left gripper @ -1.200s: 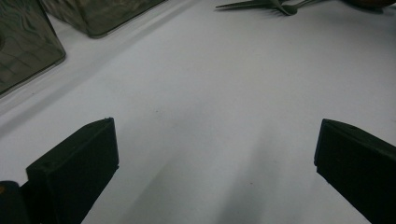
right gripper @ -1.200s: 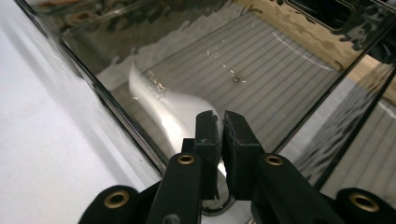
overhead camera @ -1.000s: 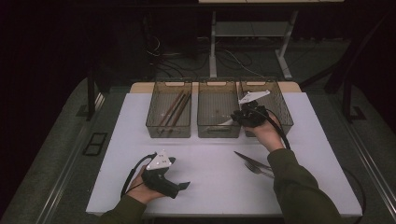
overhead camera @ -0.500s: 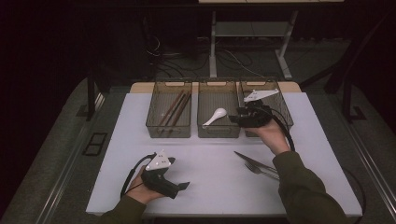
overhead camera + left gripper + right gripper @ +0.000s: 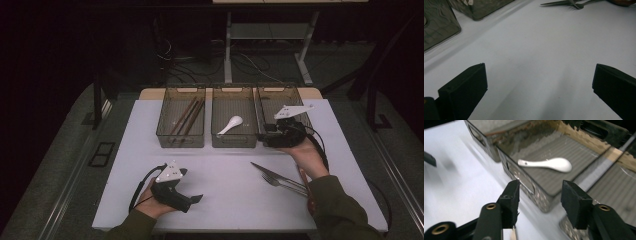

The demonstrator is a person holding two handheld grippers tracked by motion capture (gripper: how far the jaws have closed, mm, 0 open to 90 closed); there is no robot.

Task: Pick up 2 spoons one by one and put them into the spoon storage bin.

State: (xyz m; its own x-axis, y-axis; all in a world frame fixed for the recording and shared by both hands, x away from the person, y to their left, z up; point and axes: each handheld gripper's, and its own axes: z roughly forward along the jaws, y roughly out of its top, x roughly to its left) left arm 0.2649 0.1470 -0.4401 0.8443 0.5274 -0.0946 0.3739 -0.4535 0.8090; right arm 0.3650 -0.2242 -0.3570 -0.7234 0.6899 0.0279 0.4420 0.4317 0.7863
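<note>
Overhead forward-facing view and close right gripper view, both on the spoon point(image 5: 231, 123) point(image 5: 546, 164).

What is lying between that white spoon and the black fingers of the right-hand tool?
The middle bin's near wall. In the right gripper view, the white spoon lies inside the bin, and the right gripper stands open just outside it.

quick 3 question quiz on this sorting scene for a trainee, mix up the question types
1. True or false: the white spoon lies in the middle bin.
2. Which bin holds the chopsticks? A) left bin B) middle bin C) right bin
3. Fill in: the jaws of the right gripper stand ____, with nothing between them.

Key:
1. True; the spoon rests on the middle bin's floor.
2. A
3. Open; they have just been opening, and the spoon lies clear of them. The left gripper is open too, over the bare table. A knife and fork wait near the right hand.
</note>
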